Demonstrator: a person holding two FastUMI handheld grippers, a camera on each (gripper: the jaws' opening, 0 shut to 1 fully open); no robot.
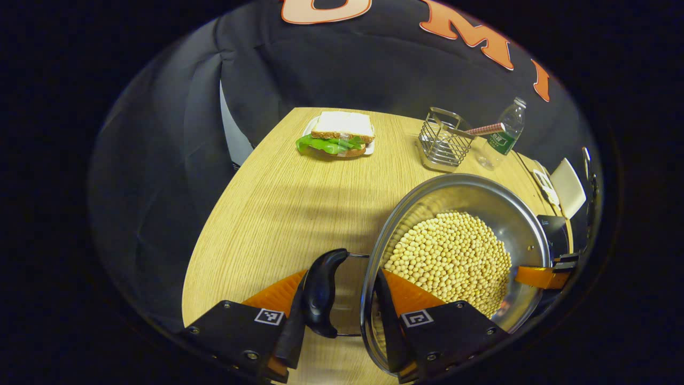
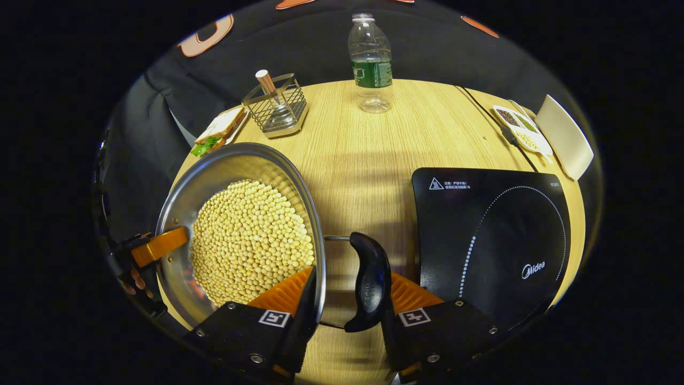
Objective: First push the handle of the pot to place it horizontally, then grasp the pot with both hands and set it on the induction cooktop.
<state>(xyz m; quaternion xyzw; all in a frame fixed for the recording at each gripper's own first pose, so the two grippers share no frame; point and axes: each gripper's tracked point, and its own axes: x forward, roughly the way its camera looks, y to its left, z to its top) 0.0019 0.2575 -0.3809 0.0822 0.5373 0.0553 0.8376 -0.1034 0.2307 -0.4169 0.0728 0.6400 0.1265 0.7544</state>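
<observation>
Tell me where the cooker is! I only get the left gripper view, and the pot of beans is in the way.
Observer: The cooktop lies flat on the table, on the far side of the pot from you, with a strip of bare wood between them.
Operator: Is the other gripper ready?
Observer: The right gripper has the pot's second black handle between its fingers, one finger reaching over the rim.
Operator: Anything near the cooker?
Observer: A dark cord runs along the table behind it, beside a small white dish.
</observation>
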